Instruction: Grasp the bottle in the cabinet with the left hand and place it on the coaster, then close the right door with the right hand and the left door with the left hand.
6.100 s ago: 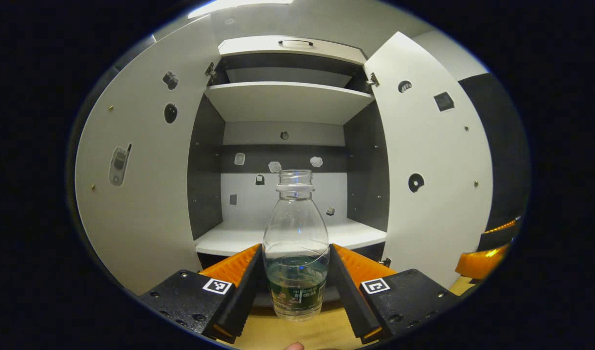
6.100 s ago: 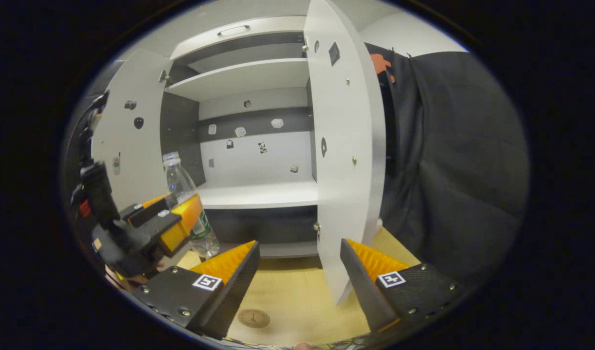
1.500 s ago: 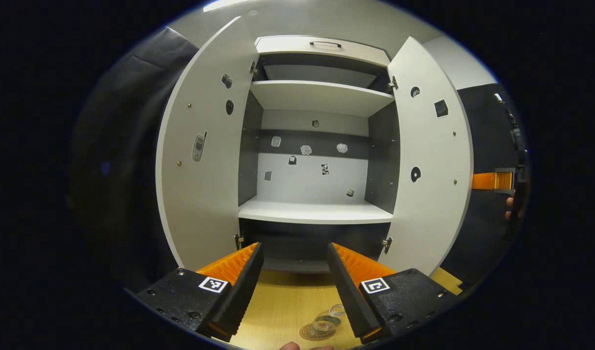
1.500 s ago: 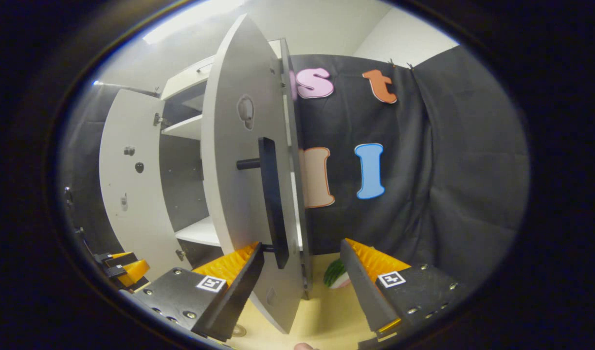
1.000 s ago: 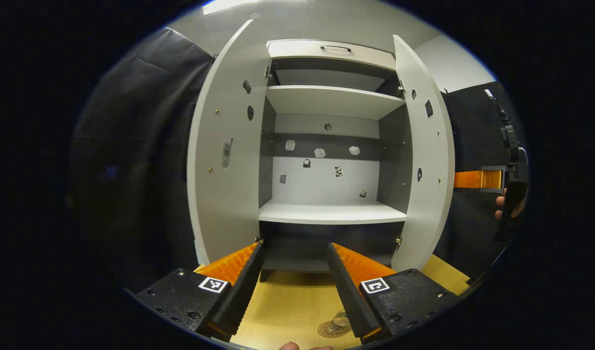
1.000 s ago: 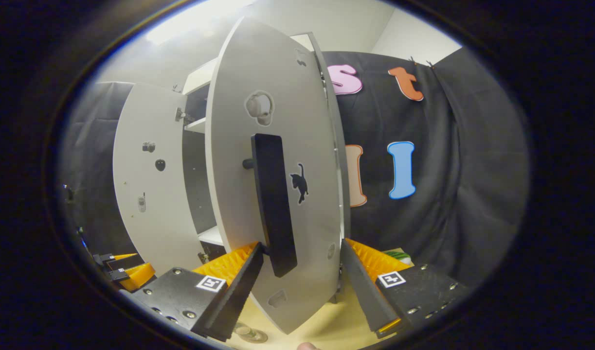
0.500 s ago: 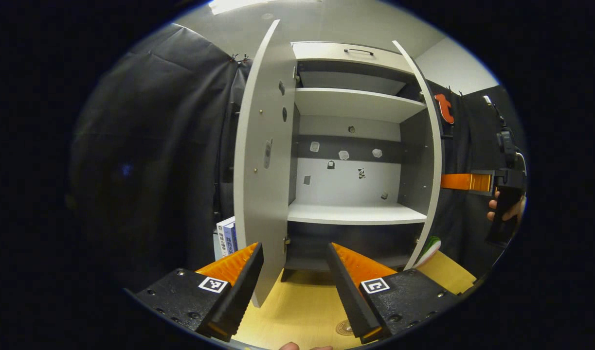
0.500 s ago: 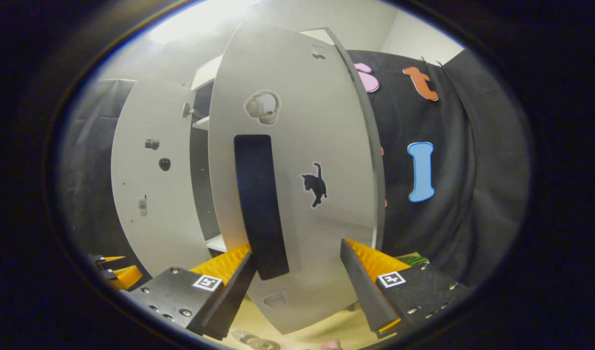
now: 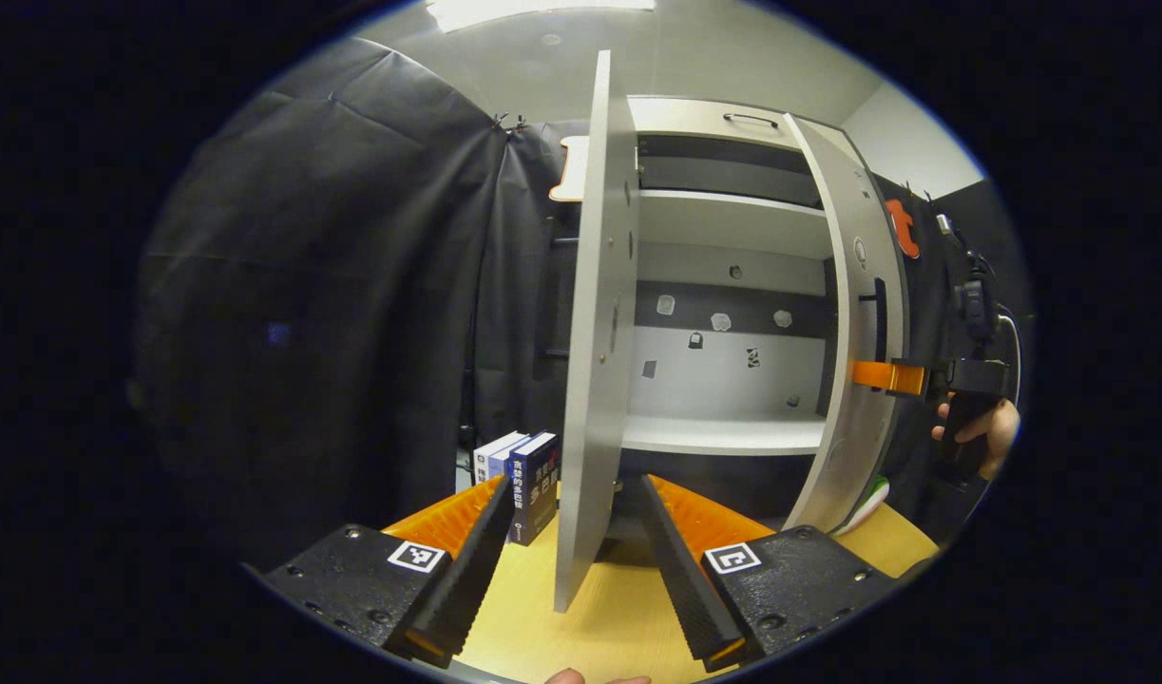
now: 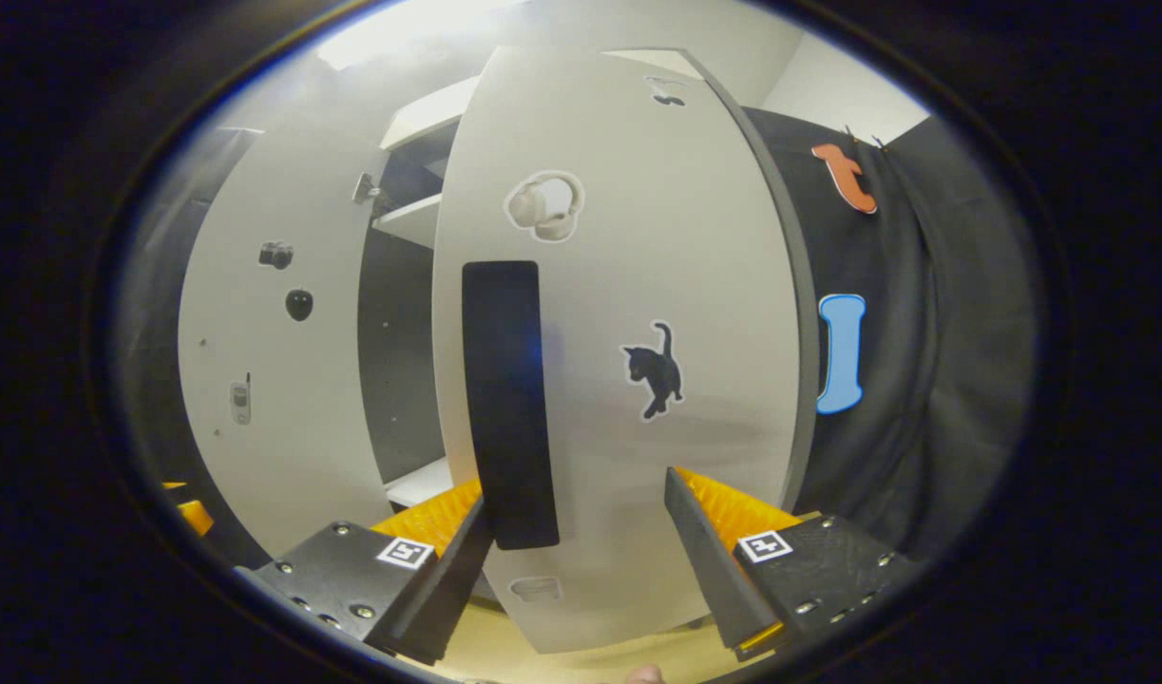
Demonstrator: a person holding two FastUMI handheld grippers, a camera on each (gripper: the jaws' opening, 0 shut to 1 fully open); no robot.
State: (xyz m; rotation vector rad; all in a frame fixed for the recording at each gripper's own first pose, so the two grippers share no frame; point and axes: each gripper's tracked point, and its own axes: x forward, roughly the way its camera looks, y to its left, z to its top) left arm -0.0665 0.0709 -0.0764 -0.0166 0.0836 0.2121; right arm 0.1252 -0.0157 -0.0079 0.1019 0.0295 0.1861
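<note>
In the left gripper view the white left door (image 9: 595,313) stands edge-on, swung out from the cabinet (image 9: 723,432). Its lower edge sits between the fingers of my open left gripper (image 9: 573,494), touching neither. Farther right, the right door (image 9: 851,399) is partly swung in, with the right gripper's finger (image 9: 887,376) against its outer face and a hand (image 9: 980,432) behind. In the right gripper view my open right gripper (image 10: 581,494) faces the right door's outer face (image 10: 695,285), its left fingertip next to the black handle (image 10: 507,399). The left door's inner face (image 10: 257,361) stands beyond.
Several upright books (image 9: 523,475) stand on the wooden table (image 9: 619,617) left of the cabinet. A green and white object (image 9: 866,503) lies by the right door's foot. Black cloth hangs on both sides. The cabinet's lower shelf is bare.
The right door has swung further toward shut under the right gripper. My left gripper has shifted left, so the left door now shows edge-on between its fingers; the books have come into view.
</note>
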